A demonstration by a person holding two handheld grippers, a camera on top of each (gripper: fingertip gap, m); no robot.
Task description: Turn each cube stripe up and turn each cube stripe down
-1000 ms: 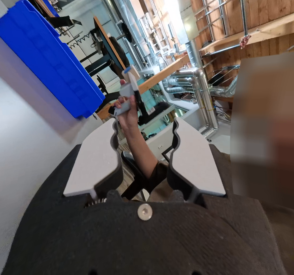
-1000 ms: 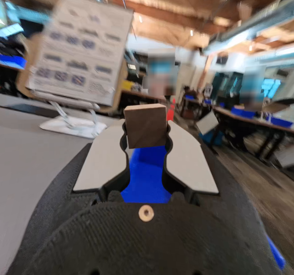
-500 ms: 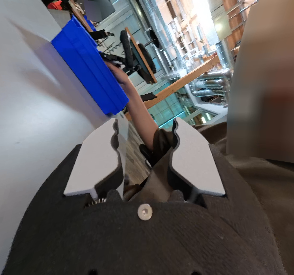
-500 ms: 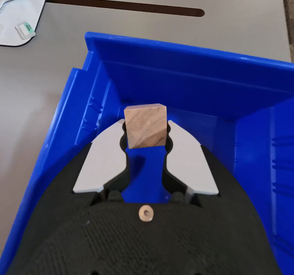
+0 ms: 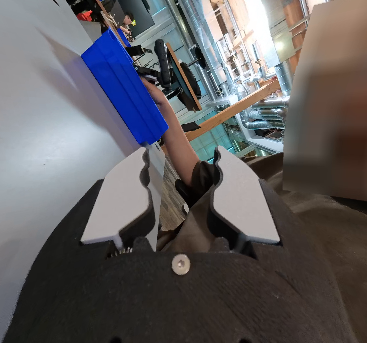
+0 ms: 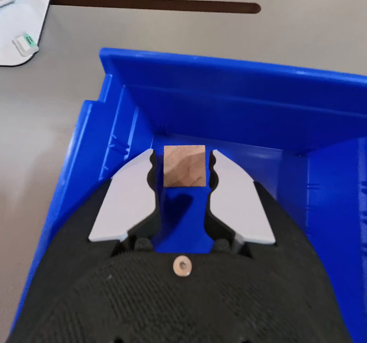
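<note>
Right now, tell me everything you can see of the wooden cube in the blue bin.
The wooden cube shows one pale brown face with wavy grain and no stripe; its other faces are hidden. It sits square inside the blue bin, apparently on the floor near the back wall. The right gripper is open around it, blue showing on both sides, so neither finger touches it.

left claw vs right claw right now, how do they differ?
The left claw points out past the grey table's edge with nothing between its fingers; the right claw points down into the blue plastic bin, its fingers straddling the wooden cube with blue gaps either side. Both are open.
</note>
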